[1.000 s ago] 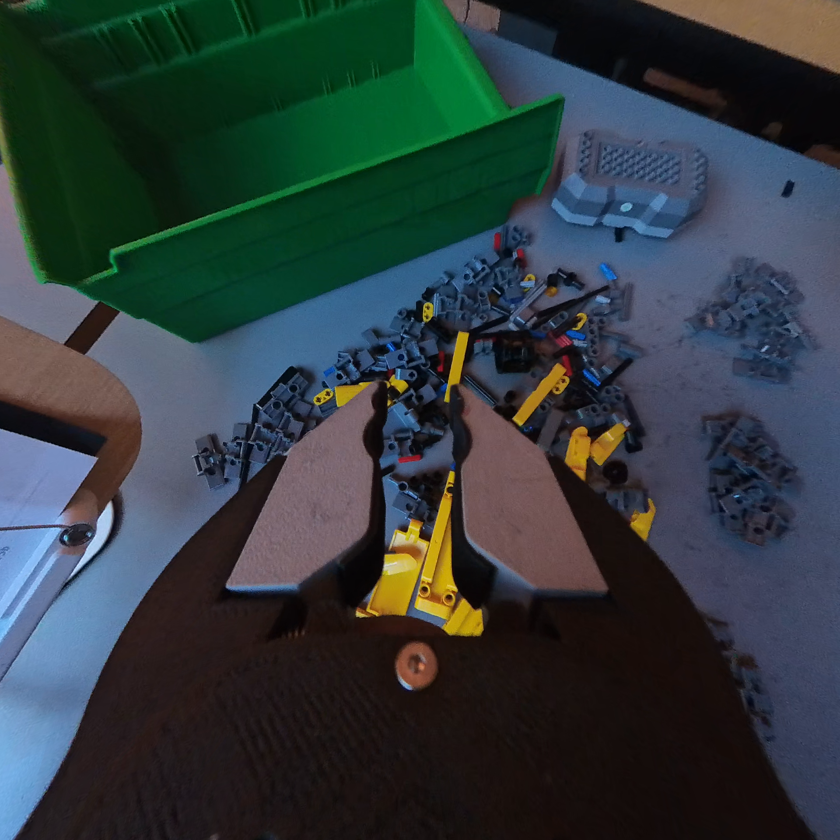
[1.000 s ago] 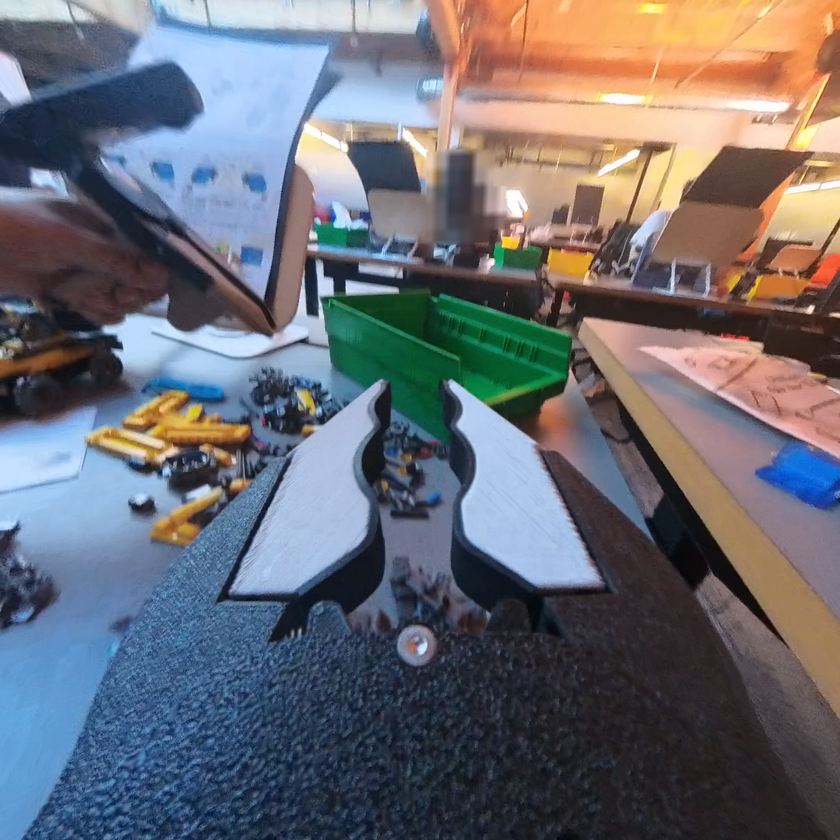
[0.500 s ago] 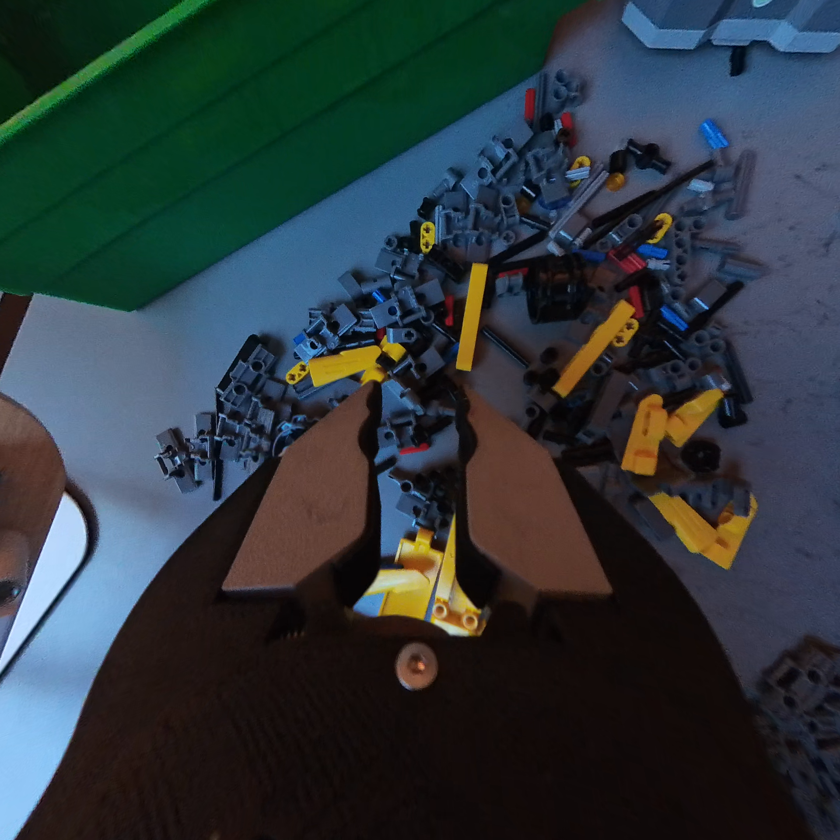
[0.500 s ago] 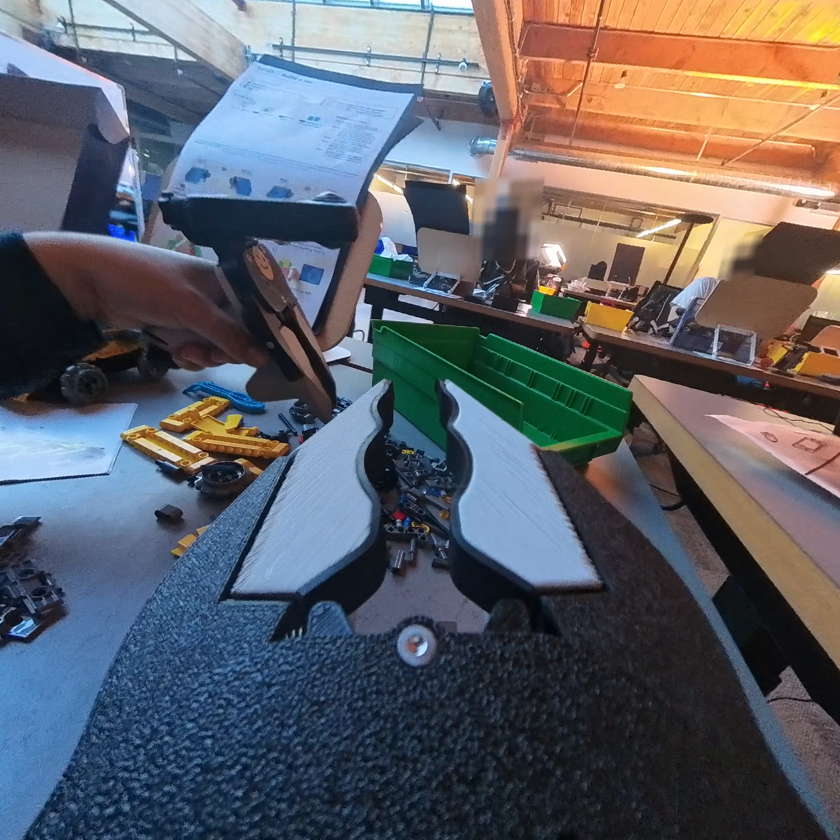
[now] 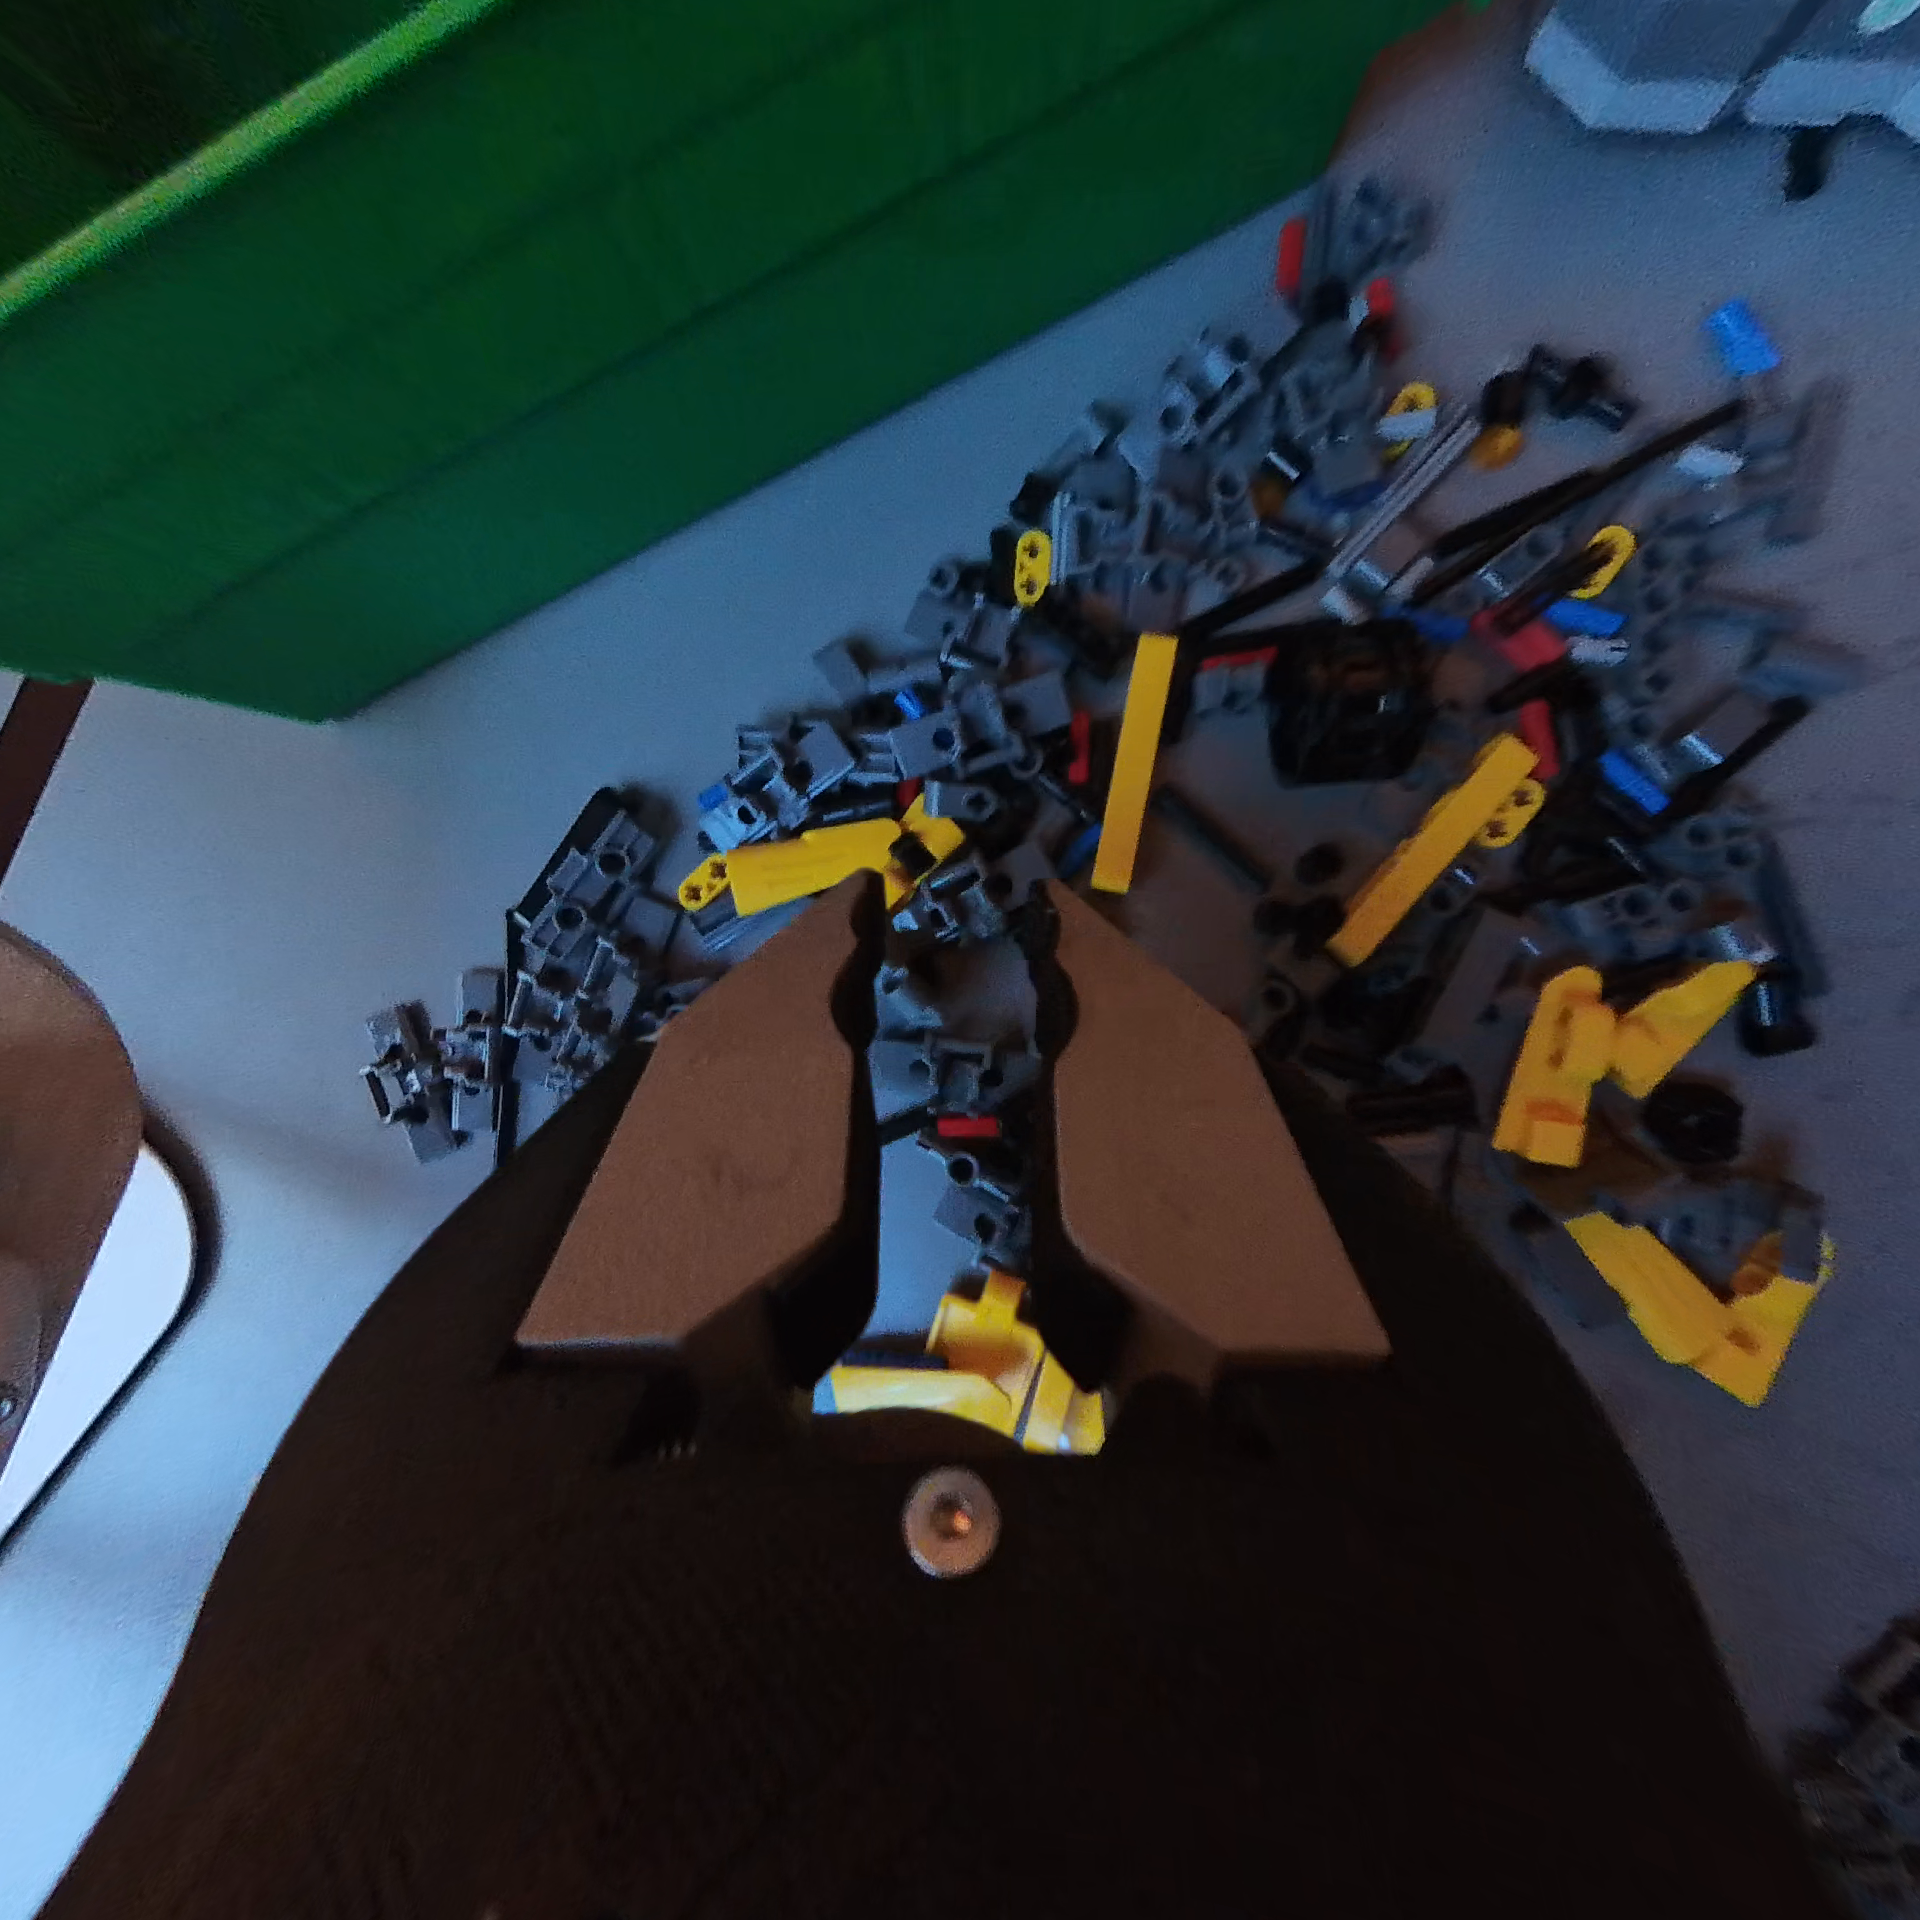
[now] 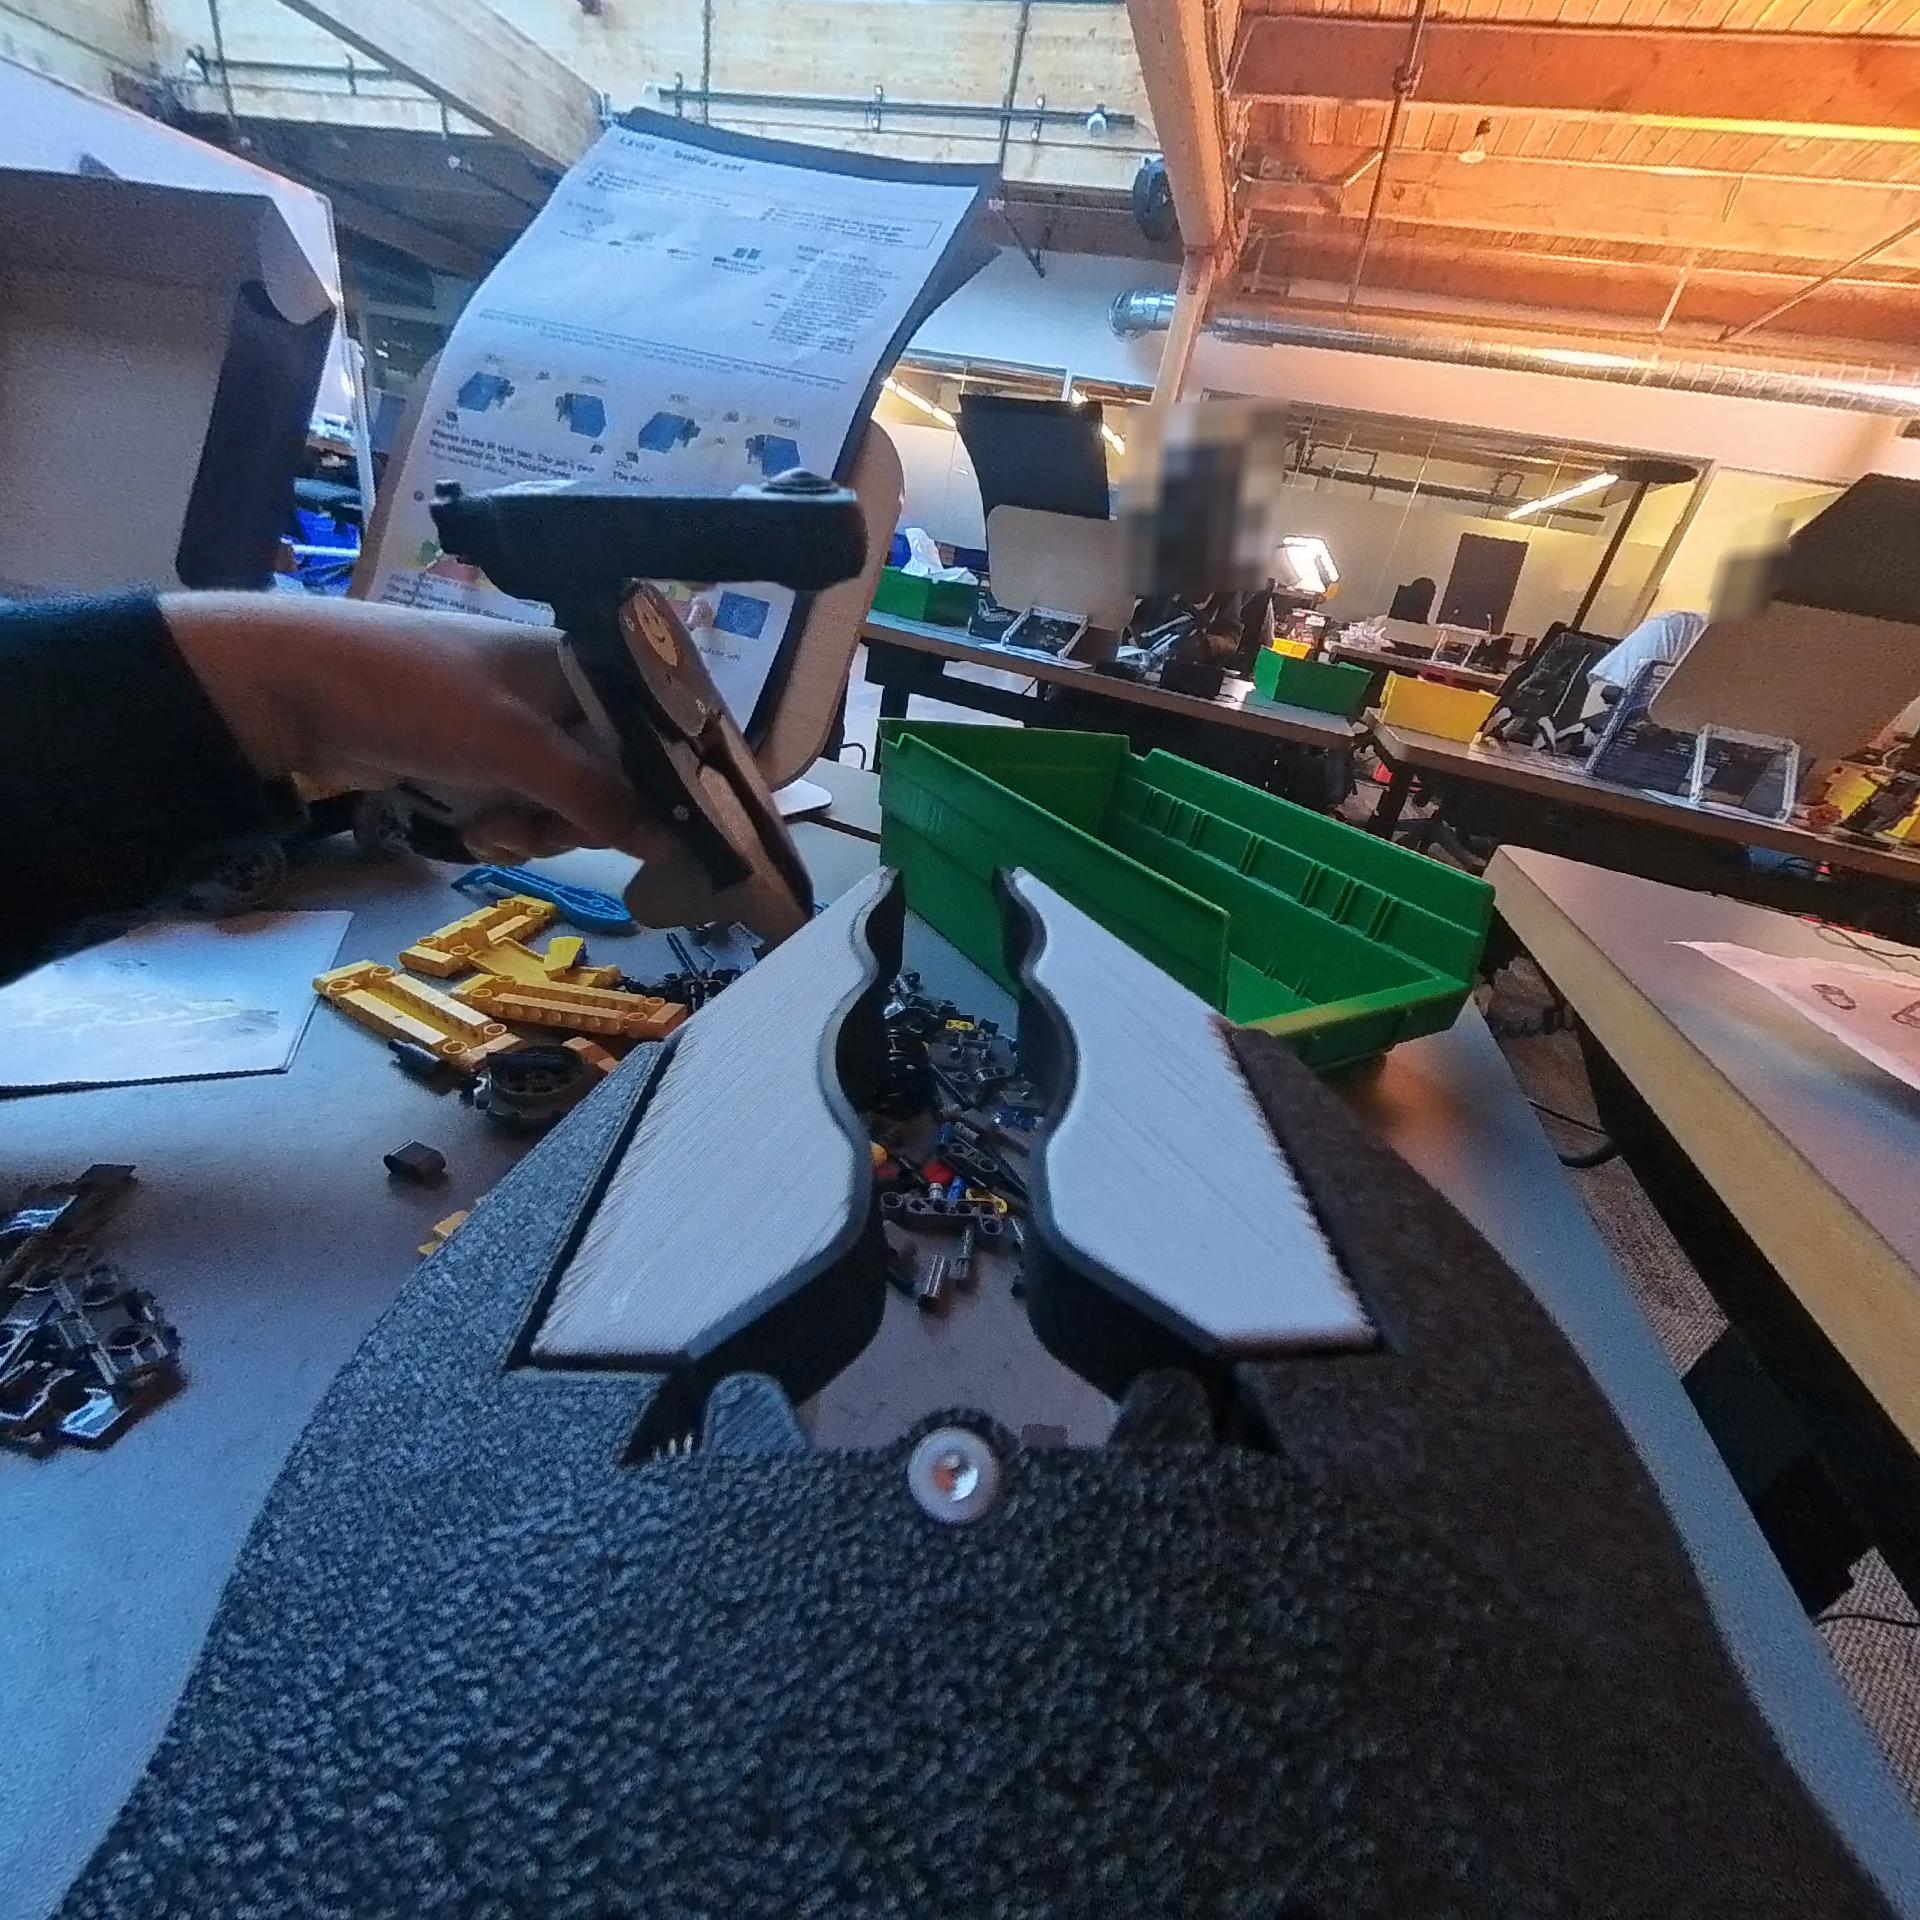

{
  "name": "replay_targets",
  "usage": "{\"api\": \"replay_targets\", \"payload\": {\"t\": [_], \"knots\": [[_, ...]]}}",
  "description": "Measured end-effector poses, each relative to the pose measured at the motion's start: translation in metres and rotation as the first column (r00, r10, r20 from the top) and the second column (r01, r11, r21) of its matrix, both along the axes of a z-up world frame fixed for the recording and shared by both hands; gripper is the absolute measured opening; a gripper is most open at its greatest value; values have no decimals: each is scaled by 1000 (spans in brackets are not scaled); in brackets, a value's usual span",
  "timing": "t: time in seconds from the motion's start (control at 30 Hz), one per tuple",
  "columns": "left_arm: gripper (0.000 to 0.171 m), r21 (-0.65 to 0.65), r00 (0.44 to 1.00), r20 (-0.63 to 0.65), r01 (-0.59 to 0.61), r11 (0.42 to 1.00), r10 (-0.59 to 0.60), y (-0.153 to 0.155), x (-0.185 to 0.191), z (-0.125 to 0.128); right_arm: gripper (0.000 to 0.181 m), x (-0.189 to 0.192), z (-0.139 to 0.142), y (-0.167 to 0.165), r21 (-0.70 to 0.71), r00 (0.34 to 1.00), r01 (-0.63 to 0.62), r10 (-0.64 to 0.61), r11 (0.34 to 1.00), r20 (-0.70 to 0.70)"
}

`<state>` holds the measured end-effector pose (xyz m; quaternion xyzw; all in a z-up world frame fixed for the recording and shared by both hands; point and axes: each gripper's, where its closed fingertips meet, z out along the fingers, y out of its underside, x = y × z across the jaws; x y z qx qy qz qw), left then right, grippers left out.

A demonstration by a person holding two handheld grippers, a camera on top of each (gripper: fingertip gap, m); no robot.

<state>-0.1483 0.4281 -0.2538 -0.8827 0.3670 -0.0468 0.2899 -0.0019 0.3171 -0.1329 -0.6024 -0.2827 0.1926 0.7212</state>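
Left gripper (image 5: 951, 909) over blurred brick pile (image 5: 1226, 748), parts hidden

The left tool (image 5: 951, 914) hides most of a yellow piece (image 5: 977, 1371) at six o'clock, and the green bin (image 5: 520, 343) is cut off at twelve o'clock.

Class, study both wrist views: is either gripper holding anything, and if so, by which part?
Nothing is held. The left gripper is open above the pile of small grey, black and yellow plastic building pieces; the right gripper is open too, with nothing between its fingers.
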Motion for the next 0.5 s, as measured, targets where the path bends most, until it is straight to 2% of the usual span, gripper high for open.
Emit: {"api": "replay_targets", "payload": {"t": [0.2,0.3,0.33,0.5], "knots": [[26,-54,1000,-1,-5,999,5,-1,2,-18,16,-1,1,-1,4,1000,-3,3,1000,1],[22,-77,1000,5,-11,997,11,-1,3,-25,15,-2,0,-1,2,1000,-6,6,1000,3],[17,-78,1000,3,-10,997,10,-1,2,-26,15,-2,0,-1,2,1000,-6,6,1000,2],[15,-92,1000,-1,-4,996,4,-3,0,-26,15,-3,-1,-1,-2,1000,-9,9,1000,4]]}}
